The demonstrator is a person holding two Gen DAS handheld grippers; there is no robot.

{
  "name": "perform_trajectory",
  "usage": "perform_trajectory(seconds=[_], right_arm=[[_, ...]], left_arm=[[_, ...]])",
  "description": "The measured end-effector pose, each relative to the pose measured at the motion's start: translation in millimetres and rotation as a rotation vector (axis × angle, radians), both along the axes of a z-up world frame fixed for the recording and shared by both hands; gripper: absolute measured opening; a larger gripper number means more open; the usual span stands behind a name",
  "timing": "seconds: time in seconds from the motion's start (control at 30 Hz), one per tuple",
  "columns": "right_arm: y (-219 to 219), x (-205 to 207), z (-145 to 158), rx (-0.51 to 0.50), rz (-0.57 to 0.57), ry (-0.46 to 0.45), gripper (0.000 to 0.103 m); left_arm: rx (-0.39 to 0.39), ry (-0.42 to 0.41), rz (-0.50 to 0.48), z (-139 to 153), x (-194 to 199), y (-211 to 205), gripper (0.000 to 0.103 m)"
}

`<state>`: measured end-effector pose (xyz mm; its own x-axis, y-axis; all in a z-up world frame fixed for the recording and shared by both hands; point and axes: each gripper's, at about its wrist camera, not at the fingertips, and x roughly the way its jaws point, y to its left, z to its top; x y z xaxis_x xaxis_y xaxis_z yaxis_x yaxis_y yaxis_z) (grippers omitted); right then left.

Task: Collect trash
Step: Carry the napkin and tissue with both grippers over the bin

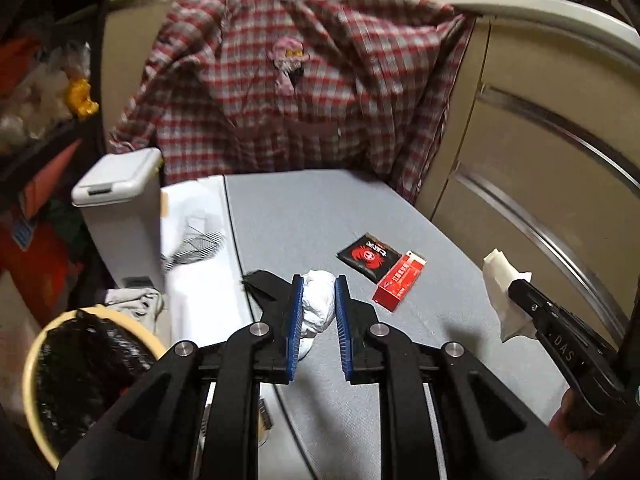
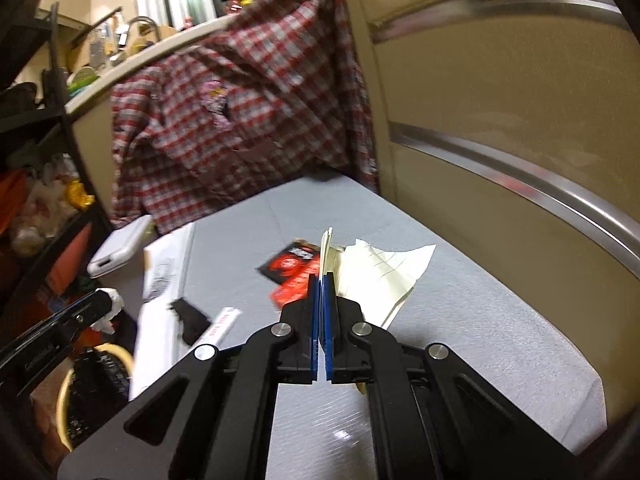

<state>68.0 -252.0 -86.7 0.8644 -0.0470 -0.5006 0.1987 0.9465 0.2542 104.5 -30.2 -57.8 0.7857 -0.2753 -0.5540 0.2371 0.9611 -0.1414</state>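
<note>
Left wrist view: the left hand-held gripper [image 1: 318, 284] clasps a crumpled white tissue wad [image 1: 318, 306] between its blue pads [image 1: 296, 320], the wad raised over the grey table [image 1: 304, 216]. On the table beyond it lie a black sachet with a red emblem [image 1: 368, 256] and, touching its near corner, a red carton [image 1: 399, 280]. At the right edge, the right hand-held gripper [image 1: 516, 286] is seen from the side, pinching a cream paper sheet [image 1: 502, 284] held clear of the table. Off the table's left side stand a white lidded bin [image 1: 120, 196], closed, and nearer the camera a round yellow-rimmed basket [image 1: 30, 356] lined with a black bag. A red-checked shirt [image 1: 288, 80] hangs behind the table.

Right wrist view: the right hand-held gripper [image 2: 322, 280] is clamped on the cream paper sheet [image 2: 384, 276], its pads nearly meeting; the sheet fans out to the right above the table [image 2: 480, 320]. The sachet [image 2: 290, 262] and carton [image 2: 290, 292] lie just behind the fingers, blurred. The left hand-held gripper [image 2: 106, 304] appears at the left with the tissue wad [image 2: 112, 308], above the basket [image 2: 120, 354].
</note>
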Motion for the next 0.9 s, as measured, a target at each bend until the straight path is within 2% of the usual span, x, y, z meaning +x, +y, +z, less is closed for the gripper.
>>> perform_trajectory(seconds=[0.2,0.5,0.7,0.9], right_arm=[[40.6,-18.9,28.4,0.002,0.141,-0.046,0.002],[115.4,-45.6,53.7,-0.010,0.341,-0.096,0.002],[166.8,-56.7,67.0,-0.026,0.460,-0.124,0.002],[209.6,-64.2,73.6,-0.053,0.547,-0.134,0.002]], left_arm=[[0.015,-0.037,0.074,28.5,-30.6,38.5,0.016],[0.027,-0.090,0.212,61.8,-80.1,108.9,0.016],[0.016,-0.106,0.291,69.8,-102.7,147.5,0.016],[0.015,-0.109,0.348,68.8,-109.5,180.2,0.016]])
